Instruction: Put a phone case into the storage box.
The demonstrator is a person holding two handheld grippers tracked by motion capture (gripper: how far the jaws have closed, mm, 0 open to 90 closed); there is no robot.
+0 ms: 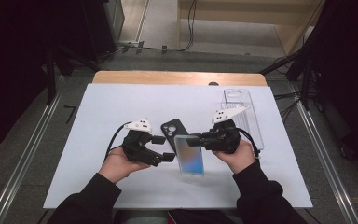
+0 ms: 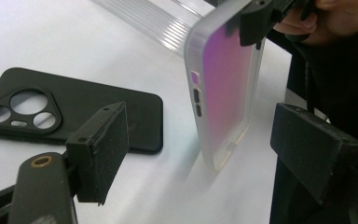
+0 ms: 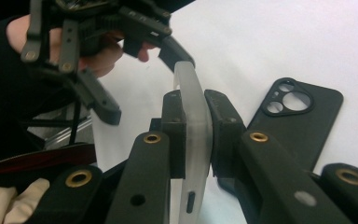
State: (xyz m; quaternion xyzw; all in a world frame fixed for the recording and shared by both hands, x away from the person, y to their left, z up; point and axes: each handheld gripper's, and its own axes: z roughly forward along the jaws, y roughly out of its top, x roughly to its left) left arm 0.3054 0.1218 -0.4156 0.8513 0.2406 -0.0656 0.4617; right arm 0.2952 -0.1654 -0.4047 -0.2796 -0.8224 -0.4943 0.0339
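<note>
A frosted translucent phone case [image 1: 189, 156] is held clamped in the right tongs [image 1: 196, 139], whose pads are seen in the right gripper view pressed flat on its two faces [image 3: 193, 121]. In the high view the case is carried just above the white tabletop [image 1: 98, 116], near the middle and toward the person's side, with its long axis running from about 12 o'clock to 6 o'clock and the grip taken at its far end, so that the near end hangs free. The left tongs [image 1: 164, 148] are spread wide and hold nothing; they lie just at 9 o'clock of the case, apart from it. In the left gripper view the case [image 2: 223, 93] is seen standing between the two open pads, nearer the right-hand pad [image 2: 310, 149], with its button edge turned toward the camera and its lower end close to the tabletop. The free lower half is judged to be the part the left tongs would have to close on, across the short width, so a short move toward 3 o'clock would be needed. A black phone case [image 1: 170, 129] lies flat at about 11 o'clock of the held one, camera cut-outs up, and a clear ridged tray [image 1: 244, 114] lies at 1 o'clock, behind the right hand [image 1: 237, 156].
</note>
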